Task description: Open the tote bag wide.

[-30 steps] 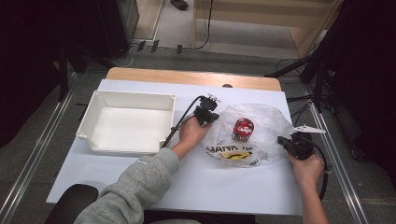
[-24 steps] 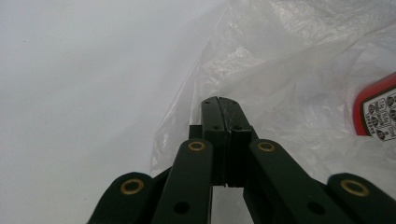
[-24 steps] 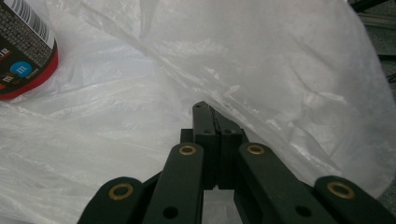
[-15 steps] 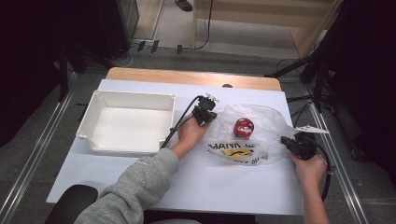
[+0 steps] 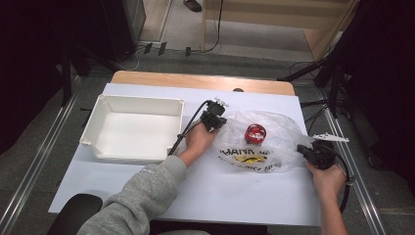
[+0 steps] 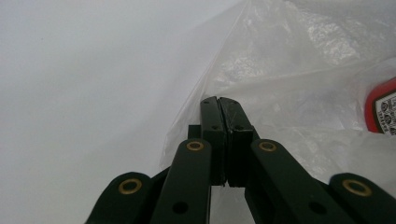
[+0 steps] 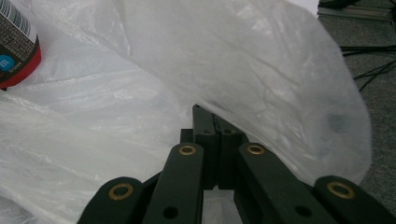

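A clear plastic bag [image 5: 276, 126] with yellow and black print lies on the white table, and a red can [image 5: 255, 133] sits inside it. My left gripper [image 5: 220, 123] is shut on the bag's left edge. In the left gripper view the closed jaws [image 6: 219, 101] pinch the film of the bag [image 6: 289, 56], and the red can [image 6: 384, 109] shows at the right edge. My right gripper [image 5: 302, 149] is shut on the bag's right edge. In the right gripper view its jaws [image 7: 212, 116] meet under a fold of the bag [image 7: 210, 56], with the can [image 7: 18, 42] at the top left.
A white empty tray [image 5: 142, 99] stands left of the bag, close to the left forearm. The table [image 5: 235, 196] ends in a wooden strip at the back. Cables and dark stands lie on the floor to the right.
The right hand has edged slightly to the right with the bag's edge. The left hand and the can have stayed where they were.
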Motion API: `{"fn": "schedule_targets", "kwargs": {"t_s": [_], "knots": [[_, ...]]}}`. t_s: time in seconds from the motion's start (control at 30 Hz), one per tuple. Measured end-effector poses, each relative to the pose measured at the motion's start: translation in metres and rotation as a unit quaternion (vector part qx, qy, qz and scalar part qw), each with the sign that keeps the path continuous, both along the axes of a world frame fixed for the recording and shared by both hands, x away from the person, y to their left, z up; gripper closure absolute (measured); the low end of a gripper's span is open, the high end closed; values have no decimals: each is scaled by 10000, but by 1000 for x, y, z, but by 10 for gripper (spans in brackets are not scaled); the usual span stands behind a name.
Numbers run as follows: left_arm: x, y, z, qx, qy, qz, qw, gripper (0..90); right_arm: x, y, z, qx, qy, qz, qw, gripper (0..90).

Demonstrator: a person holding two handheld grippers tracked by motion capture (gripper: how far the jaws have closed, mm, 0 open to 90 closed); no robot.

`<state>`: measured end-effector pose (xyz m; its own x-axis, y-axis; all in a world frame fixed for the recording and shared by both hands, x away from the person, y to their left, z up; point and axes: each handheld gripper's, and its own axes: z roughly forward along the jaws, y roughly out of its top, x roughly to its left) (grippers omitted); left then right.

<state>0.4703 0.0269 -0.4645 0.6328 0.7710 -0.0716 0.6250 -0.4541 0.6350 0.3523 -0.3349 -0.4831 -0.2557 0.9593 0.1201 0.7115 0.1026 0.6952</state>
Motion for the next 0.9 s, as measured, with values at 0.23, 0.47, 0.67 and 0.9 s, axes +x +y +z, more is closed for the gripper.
{"fn": "schedule_targets", "kwargs": {"t_s": [0.23, 0.47, 0.67, 0.9], "knots": [[-1, 0, 0, -67, 69, -49, 9999, 870, 1, 7, 2, 3, 55, 52, 10000, 900], [-1, 1, 5, -257, 143, -118, 9995, 872, 2, 13, 5, -48, 49, 125, 9999, 900], [-6, 0, 16, -539, 35, -299, 9981, 871, 1, 14, 10, 86, 3, 166, 9998, 900], [-11, 4, 32, -763, -100, -492, 9958, 871, 0, 24, 16, 70, -77, 313, 9995, 900]]}}
